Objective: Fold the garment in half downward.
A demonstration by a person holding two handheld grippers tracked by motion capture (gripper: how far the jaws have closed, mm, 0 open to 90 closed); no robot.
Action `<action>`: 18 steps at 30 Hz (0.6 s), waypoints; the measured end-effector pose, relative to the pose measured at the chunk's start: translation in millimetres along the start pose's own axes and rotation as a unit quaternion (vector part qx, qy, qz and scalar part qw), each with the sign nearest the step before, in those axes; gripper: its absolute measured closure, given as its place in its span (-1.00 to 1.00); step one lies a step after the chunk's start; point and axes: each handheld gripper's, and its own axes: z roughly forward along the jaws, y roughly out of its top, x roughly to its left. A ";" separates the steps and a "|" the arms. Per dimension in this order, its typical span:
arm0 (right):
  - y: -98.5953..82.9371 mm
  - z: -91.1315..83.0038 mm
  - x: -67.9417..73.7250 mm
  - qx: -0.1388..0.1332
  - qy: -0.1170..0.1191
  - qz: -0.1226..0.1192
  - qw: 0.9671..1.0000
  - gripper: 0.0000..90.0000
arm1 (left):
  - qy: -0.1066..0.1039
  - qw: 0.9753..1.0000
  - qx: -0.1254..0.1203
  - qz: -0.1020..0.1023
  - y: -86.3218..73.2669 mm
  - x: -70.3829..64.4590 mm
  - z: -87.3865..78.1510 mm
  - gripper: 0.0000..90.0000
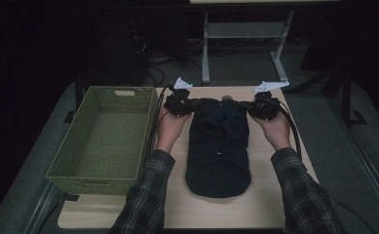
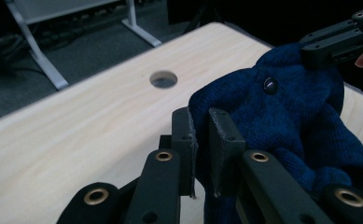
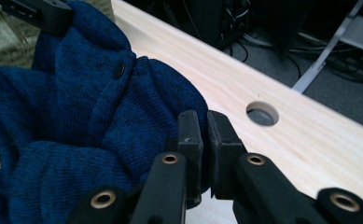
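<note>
A dark blue knitted garment (image 1: 218, 146) with small dark buttons lies lengthwise on the light wooden table (image 1: 265, 204). My left gripper (image 1: 180, 103) is at its far left corner, and its jaws are shut on a fold of the blue knit (image 2: 202, 105). At the far right corner, my right gripper (image 1: 262, 108) pinches the fabric edge (image 3: 188, 105) between closed jaws. In the left gripper view the right gripper (image 2: 340, 39) reaches in at the upper right. The left gripper (image 3: 34, 11) crosses the top left corner of the right gripper view.
A green woven basket (image 1: 104, 141) stands empty at the table's left side. A round cable hole (image 2: 163, 79) pierces the tabletop near the far edge. Behind the table are a white desk frame (image 1: 245, 44) and cables on the dark floor.
</note>
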 end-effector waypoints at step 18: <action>-12.4 -23.5 28.7 -0.026 0.007 -0.031 0.999 0.84 | -0.005 1.000 -0.014 0.027 -18.7 -30.6 -33.7 0.78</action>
